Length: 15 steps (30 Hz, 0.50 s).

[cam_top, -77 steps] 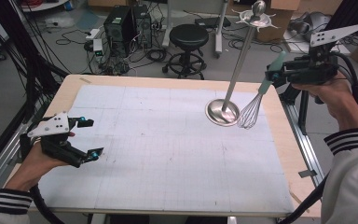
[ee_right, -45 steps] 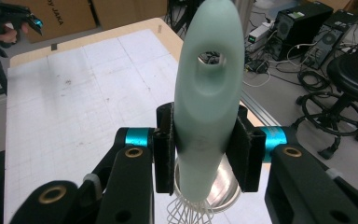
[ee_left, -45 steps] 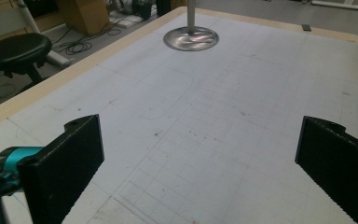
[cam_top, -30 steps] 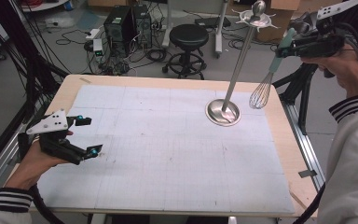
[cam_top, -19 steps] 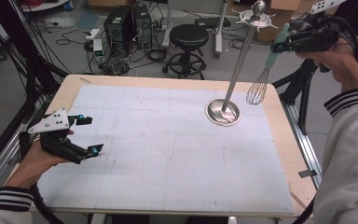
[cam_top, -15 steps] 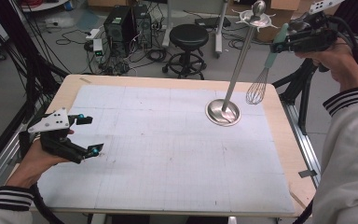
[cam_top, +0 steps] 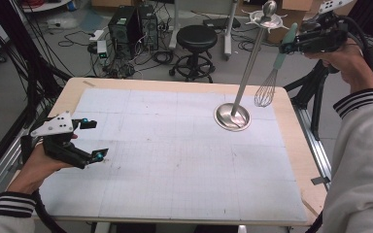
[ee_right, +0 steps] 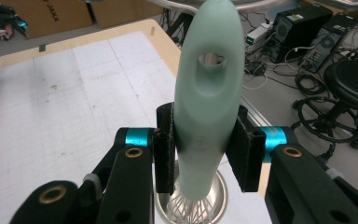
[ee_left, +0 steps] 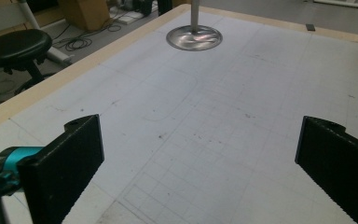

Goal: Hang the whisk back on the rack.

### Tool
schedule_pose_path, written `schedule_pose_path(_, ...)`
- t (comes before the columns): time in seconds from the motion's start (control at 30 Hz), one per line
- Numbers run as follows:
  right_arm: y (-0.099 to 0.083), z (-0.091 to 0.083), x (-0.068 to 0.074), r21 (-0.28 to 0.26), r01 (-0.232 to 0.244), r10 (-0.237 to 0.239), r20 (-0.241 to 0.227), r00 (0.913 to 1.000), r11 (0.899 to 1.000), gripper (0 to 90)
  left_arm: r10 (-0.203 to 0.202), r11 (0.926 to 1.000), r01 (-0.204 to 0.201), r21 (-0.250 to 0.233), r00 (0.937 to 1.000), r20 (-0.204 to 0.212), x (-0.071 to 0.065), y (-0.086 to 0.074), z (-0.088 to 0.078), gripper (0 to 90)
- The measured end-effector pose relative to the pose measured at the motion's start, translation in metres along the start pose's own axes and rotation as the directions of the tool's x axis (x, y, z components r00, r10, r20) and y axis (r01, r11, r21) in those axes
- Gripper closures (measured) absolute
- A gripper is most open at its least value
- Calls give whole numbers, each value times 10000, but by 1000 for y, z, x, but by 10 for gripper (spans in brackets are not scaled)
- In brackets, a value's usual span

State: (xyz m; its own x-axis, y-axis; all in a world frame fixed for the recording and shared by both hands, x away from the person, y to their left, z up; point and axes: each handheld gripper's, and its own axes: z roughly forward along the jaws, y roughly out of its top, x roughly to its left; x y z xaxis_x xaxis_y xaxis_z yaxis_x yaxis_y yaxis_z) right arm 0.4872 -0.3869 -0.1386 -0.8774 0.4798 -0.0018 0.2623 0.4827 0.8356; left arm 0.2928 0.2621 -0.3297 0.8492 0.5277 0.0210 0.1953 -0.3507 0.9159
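Right gripper (cam_top: 291, 46) pinching whisk (cam_top: 270, 77) by mint handle, now holding it higher than before, beside stand (cam_top: 232, 116) pole near bench's far right corner. Left gripper (cam_top: 90, 140) staying spread wide, empty, at left edge.

This is a robotics lab or workshop, not a home. The plywood-edged work table (cam_top: 291, 104) wears a white gridded mat (cam_top: 175, 145) and stands on a grey concrete floor. Beyond its far edge sit black desktop computer towers (cam_top: 133, 24) amid loose tangled cables (cam_top: 155, 56), a round black swivel stool (cam_top: 196, 36), and brown cardboard boxes (cam_top: 284, 29). Thick black cable bundles (cam_top: 9, 53) hang at the left.
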Motion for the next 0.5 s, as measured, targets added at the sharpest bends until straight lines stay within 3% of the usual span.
schedule_pose_path(0.5, 10, 10, 7, 159, 77, -76, -54, 10000, 9998, 660, 31, 10000, -31, -77, 10000, 17, -1, 0, -2, 17)
